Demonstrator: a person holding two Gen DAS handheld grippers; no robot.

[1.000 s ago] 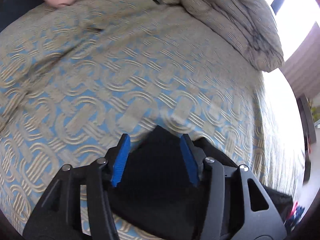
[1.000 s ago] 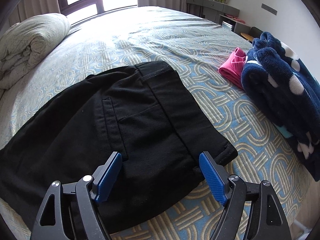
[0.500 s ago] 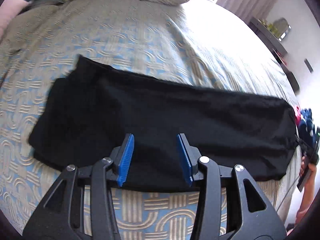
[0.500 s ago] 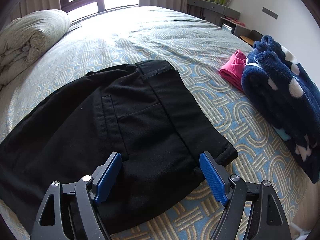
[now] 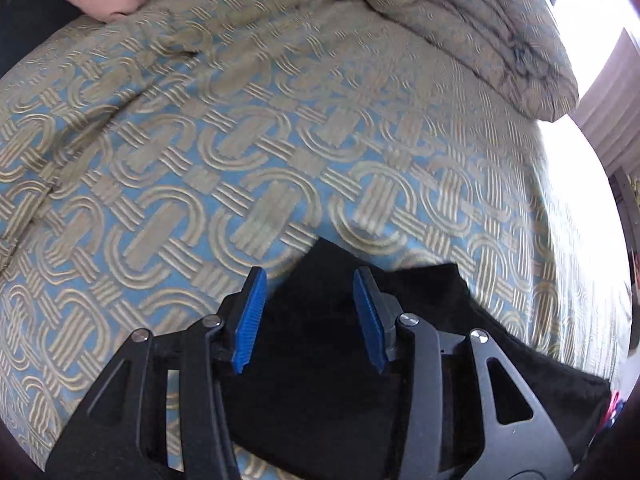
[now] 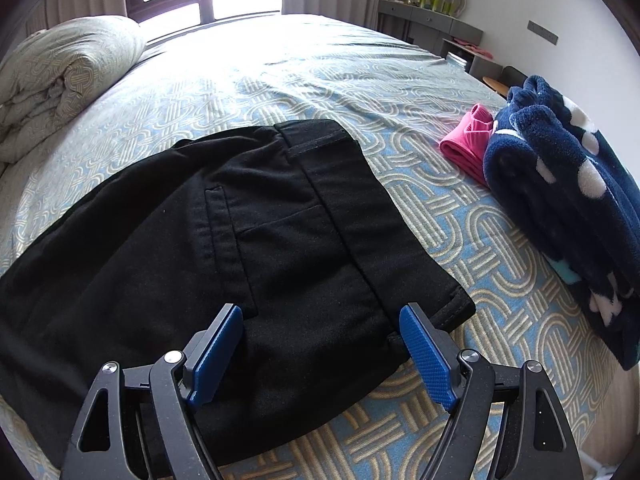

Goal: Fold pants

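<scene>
Black pants [image 6: 240, 232] lie flat on the patterned bed, waistband [image 6: 360, 208] toward the right. My right gripper [image 6: 320, 344] is open and hovers low over the waist end, blue pads on either side of the cloth near the front edge. In the left wrist view the leg-end corner of the pants [image 5: 316, 340] lies between the open blue pads of my left gripper [image 5: 308, 312]. I cannot tell whether either gripper touches the cloth.
The bed cover [image 5: 240, 168] is blue with a tan ring pattern. A rolled duvet [image 6: 60, 80] lies at the bed's far left, also seen in the left wrist view [image 5: 480, 28]. A pink garment [image 6: 468, 144] and a navy spotted fleece [image 6: 560, 200] sit at the right.
The left wrist view swung from looking along the whole length of the pants back down to the leg end corner. The right gripper has barely moved.
</scene>
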